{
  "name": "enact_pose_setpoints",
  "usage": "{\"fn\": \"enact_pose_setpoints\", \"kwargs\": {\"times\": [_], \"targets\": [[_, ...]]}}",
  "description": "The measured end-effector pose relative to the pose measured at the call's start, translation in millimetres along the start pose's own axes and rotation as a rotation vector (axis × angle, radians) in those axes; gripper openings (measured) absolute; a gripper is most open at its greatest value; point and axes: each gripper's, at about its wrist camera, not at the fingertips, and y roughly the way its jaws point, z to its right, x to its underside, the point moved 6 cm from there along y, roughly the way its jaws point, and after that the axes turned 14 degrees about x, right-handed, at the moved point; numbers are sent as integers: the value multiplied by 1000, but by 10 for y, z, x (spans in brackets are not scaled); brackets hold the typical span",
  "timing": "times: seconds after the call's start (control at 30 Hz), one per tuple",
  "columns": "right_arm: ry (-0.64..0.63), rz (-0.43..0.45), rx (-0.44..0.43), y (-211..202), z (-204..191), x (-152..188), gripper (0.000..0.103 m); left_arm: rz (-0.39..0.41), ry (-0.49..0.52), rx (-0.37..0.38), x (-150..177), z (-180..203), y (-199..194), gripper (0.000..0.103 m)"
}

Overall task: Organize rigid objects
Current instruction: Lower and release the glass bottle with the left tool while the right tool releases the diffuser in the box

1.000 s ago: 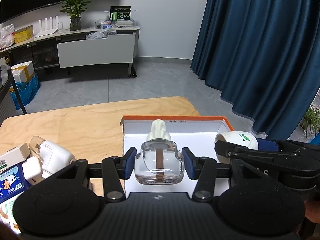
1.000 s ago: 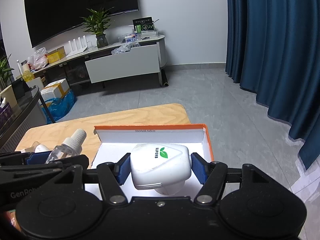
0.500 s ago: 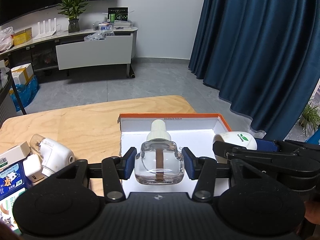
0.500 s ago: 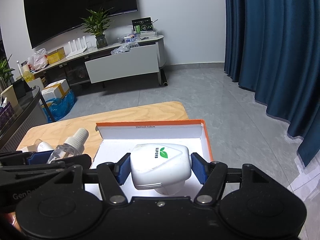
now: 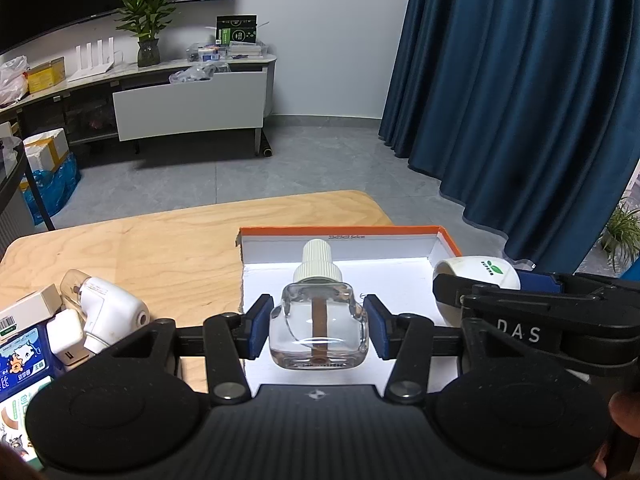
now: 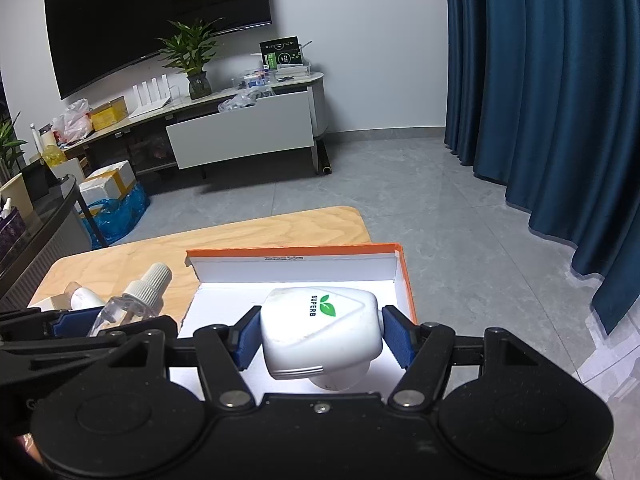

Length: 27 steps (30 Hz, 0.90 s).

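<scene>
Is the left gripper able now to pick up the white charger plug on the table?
Probably not yet. The left gripper is shut on the glass bottle over the orange box, so it must release first. The charger plug lies to its left, crowded by other items.

In front of me I see a white wall (image 6: 360,40) and a grey tiled floor (image 6: 420,200). A big dark screen (image 6: 152,20) hangs above a long low cabinet (image 6: 240,136) with a potted plant (image 6: 192,56) on it. On the right hang dark blue curtains (image 6: 540,100).
</scene>
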Motion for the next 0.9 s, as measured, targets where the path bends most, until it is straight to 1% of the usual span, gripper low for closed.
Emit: {"fn": "enact_pose_setpoints", "kwargs": {"times": [0.5, 0.6, 0.73, 0.9], "targets": [[-16, -17, 5, 120, -64, -13, 77, -18, 1, -1, 17, -34, 80, 50], [-21, -17, 7, 143, -72, -14, 77, -13, 5, -2, 15, -34, 83, 45], [-25, -21, 4, 182, -78, -21, 77, -11, 9, 2, 10, -30, 100, 46], [-17, -35, 11, 244, -53, 10, 77, -24, -22, -3, 50, -112, 143, 45]]}}
